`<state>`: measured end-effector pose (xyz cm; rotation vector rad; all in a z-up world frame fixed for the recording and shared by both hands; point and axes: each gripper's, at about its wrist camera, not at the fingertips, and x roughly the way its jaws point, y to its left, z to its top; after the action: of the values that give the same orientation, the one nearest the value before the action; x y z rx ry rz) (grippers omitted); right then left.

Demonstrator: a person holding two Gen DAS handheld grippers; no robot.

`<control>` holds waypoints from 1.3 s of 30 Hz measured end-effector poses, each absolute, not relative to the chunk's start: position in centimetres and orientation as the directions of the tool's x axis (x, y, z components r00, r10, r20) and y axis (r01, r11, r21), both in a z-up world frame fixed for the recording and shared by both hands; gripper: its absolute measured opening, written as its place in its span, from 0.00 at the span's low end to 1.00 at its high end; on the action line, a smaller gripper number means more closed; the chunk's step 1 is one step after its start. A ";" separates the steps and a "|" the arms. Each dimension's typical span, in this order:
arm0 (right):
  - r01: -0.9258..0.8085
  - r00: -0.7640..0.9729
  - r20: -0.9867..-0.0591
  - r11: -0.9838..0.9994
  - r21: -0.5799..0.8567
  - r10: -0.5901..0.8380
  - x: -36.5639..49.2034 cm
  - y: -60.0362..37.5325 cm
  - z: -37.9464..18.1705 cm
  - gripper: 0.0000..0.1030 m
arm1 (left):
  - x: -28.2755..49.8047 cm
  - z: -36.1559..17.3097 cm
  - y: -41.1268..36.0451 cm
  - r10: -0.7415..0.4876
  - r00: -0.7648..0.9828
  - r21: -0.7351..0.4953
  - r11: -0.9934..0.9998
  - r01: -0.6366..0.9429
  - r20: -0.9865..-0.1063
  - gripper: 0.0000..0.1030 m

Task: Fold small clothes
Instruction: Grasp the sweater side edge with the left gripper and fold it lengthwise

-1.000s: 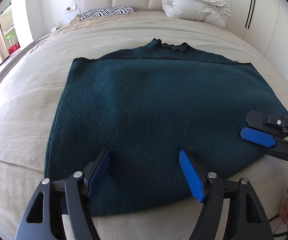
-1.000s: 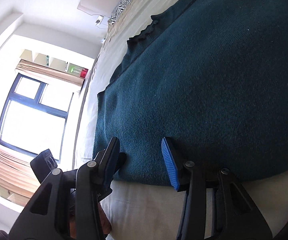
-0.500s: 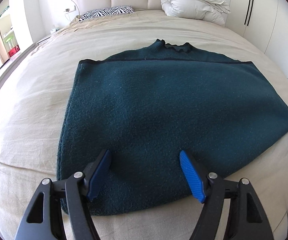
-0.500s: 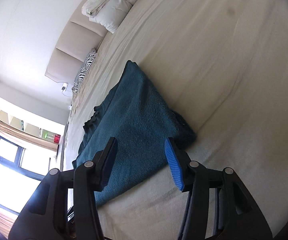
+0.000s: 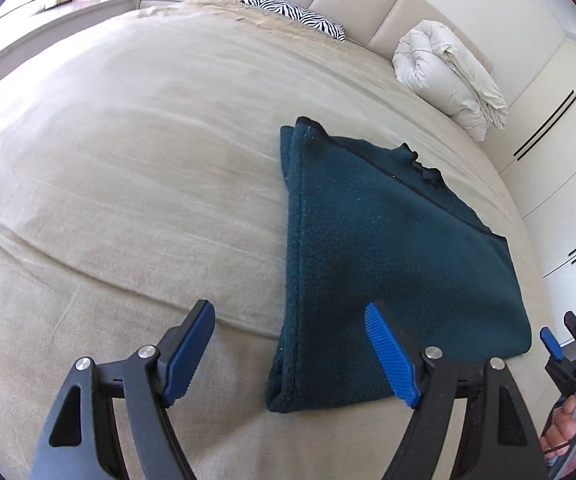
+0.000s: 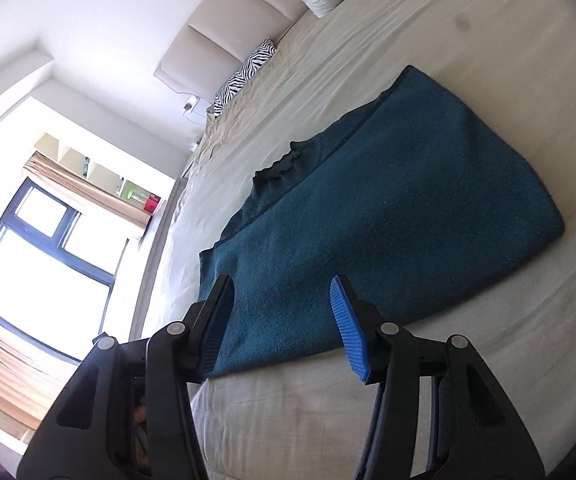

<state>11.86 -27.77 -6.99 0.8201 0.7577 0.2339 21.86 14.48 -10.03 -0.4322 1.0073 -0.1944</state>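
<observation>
Left gripper (image 5: 288, 354) gaping wider, gripping nothing, right gripper (image 6: 279, 328) hanging half-open, empty | dark teal knitted sweater (image 5: 388, 248) lying part-folded on beige bed (image 5: 127, 160) | next: pinching near-left edge for another fold.

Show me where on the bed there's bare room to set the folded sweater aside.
Widest bare patch: the sheet left of the green sweater, running up to the zebra pillow. A strip is free between the sweater's collar and the rolled duvet. Tightest at the near right corner, by the right gripper.
</observation>
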 end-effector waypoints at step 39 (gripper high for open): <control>0.001 0.331 -0.534 0.566 0.824 0.778 31.8 -10.5 -13.5 0.52 | 29.2 -12.8 14.1 -0.768 0.344 -0.835 0.540 -0.107 -0.541 0.18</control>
<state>31.82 -10.54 -13.47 0.8395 1.1309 0.5946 29.22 14.10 -12.84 -0.9303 1.1624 -0.5210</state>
